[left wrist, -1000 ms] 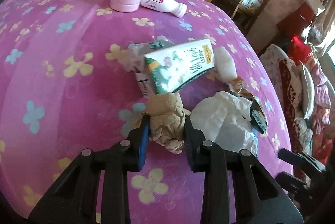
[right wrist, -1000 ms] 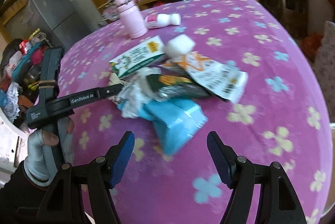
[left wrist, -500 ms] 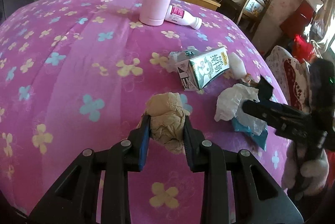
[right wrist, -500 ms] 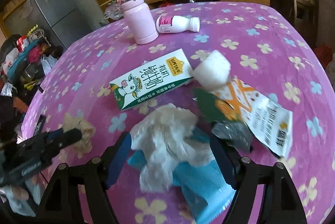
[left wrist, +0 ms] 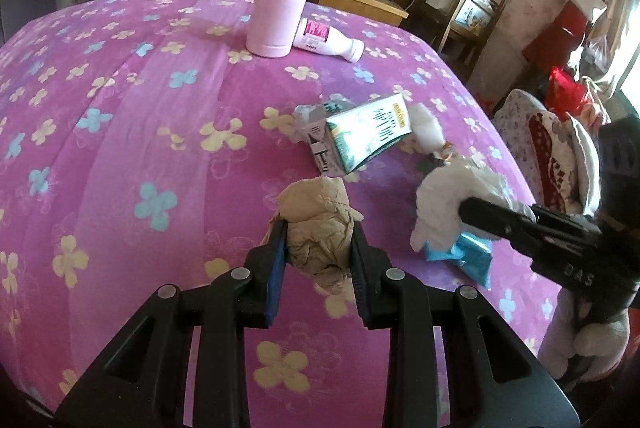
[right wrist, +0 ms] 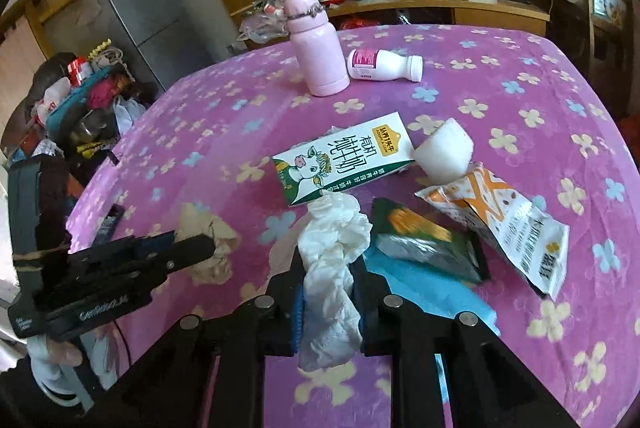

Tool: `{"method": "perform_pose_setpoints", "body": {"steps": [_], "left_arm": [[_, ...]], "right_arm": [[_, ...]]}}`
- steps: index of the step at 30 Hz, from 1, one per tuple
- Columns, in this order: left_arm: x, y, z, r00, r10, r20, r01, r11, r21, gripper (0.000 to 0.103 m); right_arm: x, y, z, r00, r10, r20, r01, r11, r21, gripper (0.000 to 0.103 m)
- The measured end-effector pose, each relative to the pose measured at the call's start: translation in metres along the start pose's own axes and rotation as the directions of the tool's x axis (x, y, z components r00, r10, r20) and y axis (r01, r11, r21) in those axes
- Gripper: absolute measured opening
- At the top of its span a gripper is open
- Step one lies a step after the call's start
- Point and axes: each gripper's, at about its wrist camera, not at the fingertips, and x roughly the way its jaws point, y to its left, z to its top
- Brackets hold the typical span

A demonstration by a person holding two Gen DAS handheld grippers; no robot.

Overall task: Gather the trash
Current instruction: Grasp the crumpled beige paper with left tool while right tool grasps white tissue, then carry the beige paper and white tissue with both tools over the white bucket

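**Daylight from the window side, strong fisheye bend**

Both views are bright and evenly lit. In the left wrist view, daylight enters from a blown-out window [left wrist: 628,60] well to the right of the pink flask [left wrist: 280,8], washing the far wall pale. A soft sheen runs down the purple flowered cloth [left wrist: 120,108] in front of the flask. Shadows are faint and short. Corners go black, and straight lines curve hard toward the rims. In the right wrist view, the snack wrappers [right wrist: 432,244] near the flask [right wrist: 316,48] look slightly smeared; the rest is fairly sharp.
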Motion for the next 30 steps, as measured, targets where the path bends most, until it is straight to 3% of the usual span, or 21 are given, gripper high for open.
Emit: {"method": "perform_pose_setpoints", "body": {"steps": [9,30], "left_arm": [[-0.014,-0.037,-0.005,1.000,-0.019,0.014,0.018,0.998,0.055,0.027],[-0.004,-0.155,-0.024,0.994,-0.104,-0.031,0.108,0.969,0.223,0.027]], "right_arm": [[-0.039,-0.003,-0.028,0.999,-0.033,0.022,0.033,0.999,-0.010,0.018],[-0.127,-0.074,-0.082,0.984,-0.161,0.074,0.152,0.982,0.112,0.018]]}}
